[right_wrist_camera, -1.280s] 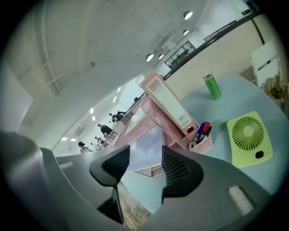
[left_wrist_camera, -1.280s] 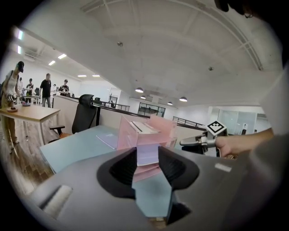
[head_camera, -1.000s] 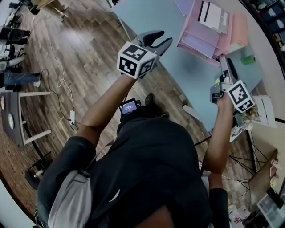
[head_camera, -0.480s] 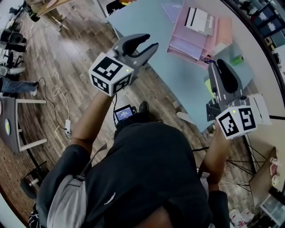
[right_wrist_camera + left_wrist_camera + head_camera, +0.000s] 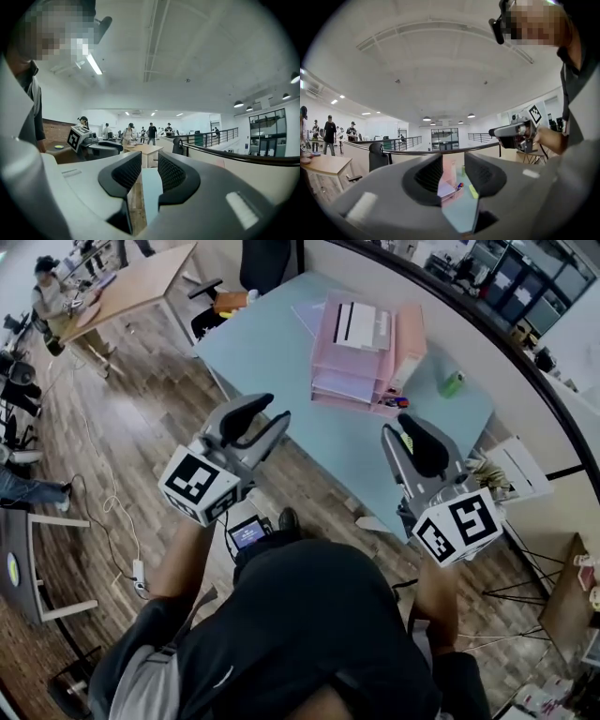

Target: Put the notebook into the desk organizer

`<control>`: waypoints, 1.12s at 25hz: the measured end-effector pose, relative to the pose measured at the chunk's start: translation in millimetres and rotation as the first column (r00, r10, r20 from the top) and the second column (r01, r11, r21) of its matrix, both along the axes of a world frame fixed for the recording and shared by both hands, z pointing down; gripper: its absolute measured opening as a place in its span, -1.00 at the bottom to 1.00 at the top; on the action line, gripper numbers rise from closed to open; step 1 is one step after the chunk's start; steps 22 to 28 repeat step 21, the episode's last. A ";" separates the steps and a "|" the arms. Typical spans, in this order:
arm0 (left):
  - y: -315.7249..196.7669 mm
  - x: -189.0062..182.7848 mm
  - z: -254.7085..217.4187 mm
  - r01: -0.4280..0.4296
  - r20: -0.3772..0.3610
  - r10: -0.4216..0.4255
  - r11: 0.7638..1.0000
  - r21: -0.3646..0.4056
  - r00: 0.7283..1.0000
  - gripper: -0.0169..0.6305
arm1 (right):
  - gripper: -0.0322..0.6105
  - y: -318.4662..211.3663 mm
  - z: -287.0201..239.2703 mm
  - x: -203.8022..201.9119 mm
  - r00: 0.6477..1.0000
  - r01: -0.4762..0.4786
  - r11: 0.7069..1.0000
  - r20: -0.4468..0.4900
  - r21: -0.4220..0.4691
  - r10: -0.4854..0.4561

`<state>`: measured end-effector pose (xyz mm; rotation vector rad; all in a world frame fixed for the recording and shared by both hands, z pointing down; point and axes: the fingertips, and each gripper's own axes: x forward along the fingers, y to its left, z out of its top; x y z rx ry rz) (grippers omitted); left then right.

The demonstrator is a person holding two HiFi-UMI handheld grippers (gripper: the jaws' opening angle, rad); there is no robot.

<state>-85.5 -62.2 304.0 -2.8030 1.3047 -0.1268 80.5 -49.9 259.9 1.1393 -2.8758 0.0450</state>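
Well, the white notebook with the black stripe looks to be lying flat on the top tray of the pink desk organizer on the bench, so the job reads as done, unless it belongs in a lower tier. Both grippers hang well apart from the organizer. The left gripper has its fingers apart on nothing, and the right gripper has just been closing its fingers partway, with nothing between them.

Left gripper jaws apart, empty; pink desk organizer on blue table beyond gap.
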 end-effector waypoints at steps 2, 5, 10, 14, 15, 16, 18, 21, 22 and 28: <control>4.7 5.2 1.0 -0.005 -0.004 0.005 1.000 -0.002 1.000 -0.34 | -0.56 3.9 1.6 3.8 1.000 -0.004 1.000 -0.002 -0.002 0.004; 10.5 12.0 2.7 -0.013 -0.010 0.013 1.000 -0.002 1.000 -0.34 | -0.56 8.7 4.3 6.8 1.000 -0.007 1.000 -0.002 -0.002 0.007; 15.3 14.7 7.8 -0.006 -0.018 0.006 1.000 -0.020 1.000 -0.34 | -0.56 13.5 3.6 11.1 1.000 -0.010 1.000 -0.005 0.004 0.010; 18.2 19.0 4.5 -0.011 -0.016 0.011 1.000 -0.016 1.000 -0.34 | -0.56 15.5 2.3 15.0 1.000 -0.009 1.000 -0.002 0.002 0.009; 18.5 19.7 4.6 -0.011 -0.017 0.010 1.000 -0.018 1.000 -0.34 | -0.56 15.5 2.8 16.2 1.000 -0.009 1.000 -0.003 0.001 0.009; 18.4 19.9 5.6 -0.009 -0.017 0.008 1.000 -0.021 1.000 -0.34 | -0.56 15.1 3.4 17.6 1.000 -0.010 1.000 -0.003 -0.001 0.010; 17.3 20.0 7.6 -0.005 -0.017 0.005 1.000 -0.028 1.000 -0.34 | -0.56 13.7 4.5 20.6 1.000 -0.015 1.000 -0.005 -0.003 0.015; 15.5 20.8 8.7 -0.003 -0.017 0.002 1.000 -0.030 1.000 -0.34 | -0.56 11.4 5.4 24.3 1.000 -0.021 1.000 -0.006 -0.003 0.021; 15.5 20.8 8.7 -0.003 -0.017 0.002 1.000 -0.030 1.000 -0.34 | -0.56 11.4 5.4 24.3 1.000 -0.021 1.000 -0.006 -0.003 0.021; 15.5 20.8 8.7 -0.003 -0.017 0.002 1.000 -0.030 1.000 -0.34 | -0.56 11.4 5.4 24.3 1.000 -0.021 1.000 -0.006 -0.003 0.021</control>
